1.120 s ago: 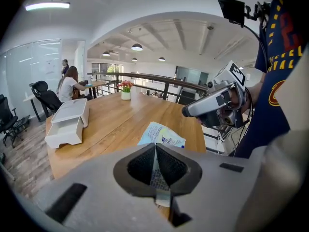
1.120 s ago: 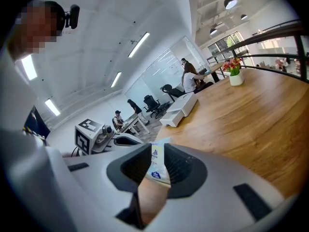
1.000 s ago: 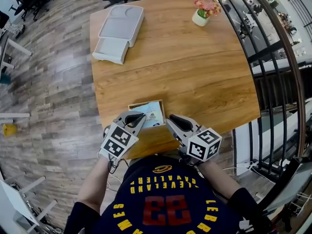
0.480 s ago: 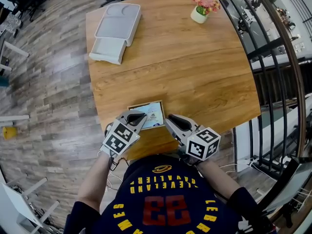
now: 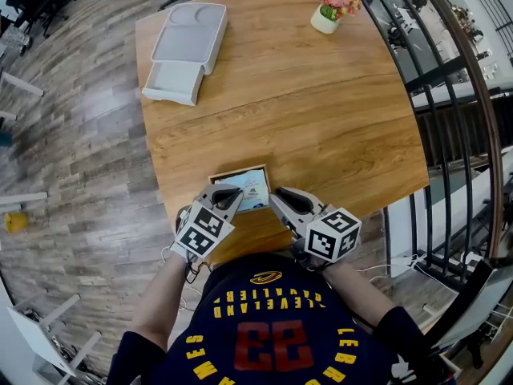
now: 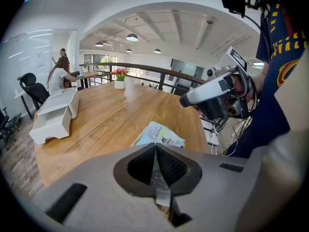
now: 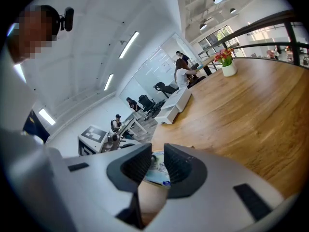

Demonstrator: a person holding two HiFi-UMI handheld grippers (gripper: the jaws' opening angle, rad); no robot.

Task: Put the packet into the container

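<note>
A pale blue and white packet (image 5: 247,189) lies on a low wooden tray (image 5: 218,175) at the table's near edge. My left gripper (image 5: 232,193) is shut on the packet's near-left edge. In the left gripper view the packet (image 6: 161,135) runs out from between the closed pads (image 6: 145,164). My right gripper (image 5: 277,198) hangs just right of the packet, its jaws a little apart and open. Past its tips, the right gripper view shows the packet (image 7: 158,170), with nothing pinched. The white container (image 5: 186,50) stands open at the table's far left corner.
A small white pot of pink flowers (image 5: 329,14) stands at the far right of the wooden table (image 5: 321,127). A dark metal railing (image 5: 449,95) runs along the right side. People sit at desks beyond the container (image 6: 55,112).
My left gripper has sunk a little onto the packet's near-left edge. The right gripper and the packet have stayed where they were.
</note>
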